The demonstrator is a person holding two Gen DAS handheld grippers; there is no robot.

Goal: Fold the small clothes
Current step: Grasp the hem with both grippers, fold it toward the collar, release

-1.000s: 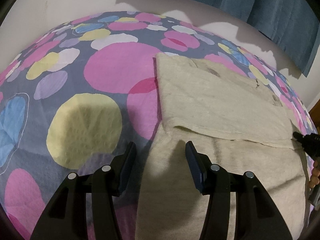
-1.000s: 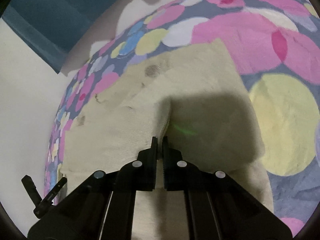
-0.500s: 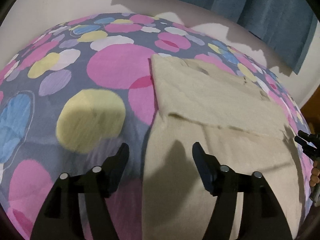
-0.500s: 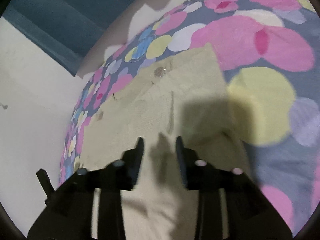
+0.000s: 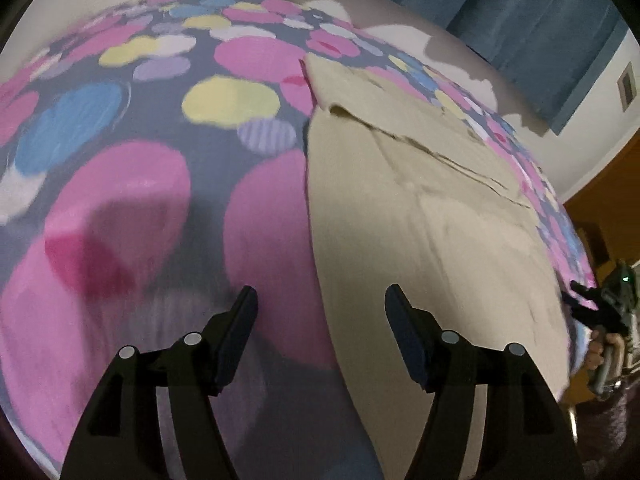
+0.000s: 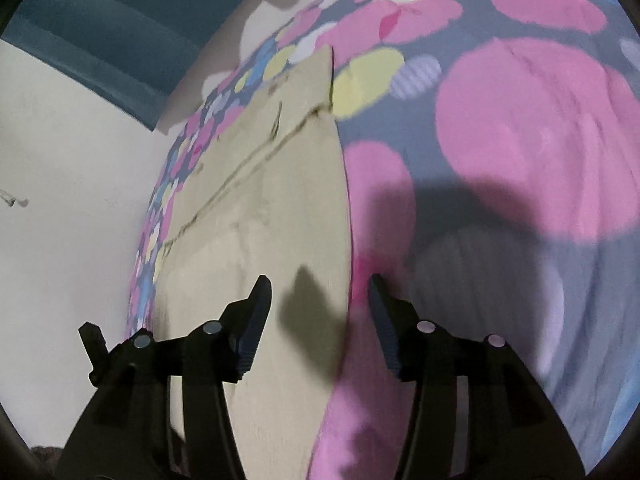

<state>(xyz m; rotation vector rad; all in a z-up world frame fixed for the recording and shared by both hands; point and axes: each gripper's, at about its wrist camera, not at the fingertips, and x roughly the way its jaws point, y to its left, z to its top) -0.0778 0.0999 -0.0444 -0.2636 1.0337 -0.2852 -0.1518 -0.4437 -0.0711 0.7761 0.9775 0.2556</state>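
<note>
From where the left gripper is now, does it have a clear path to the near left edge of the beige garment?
Probably yes. The left gripper is open and empty, the beige garment edge runs between its fingers, and only bare bedspread lies alongside it.

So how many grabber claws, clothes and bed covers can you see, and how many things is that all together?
Grabber claws: 2, the left gripper and the right gripper, both open and holding nothing
Clothes: 1, a beige garment, partly folded
Bed covers: 1, the spotted sheet
Total: 4
</note>
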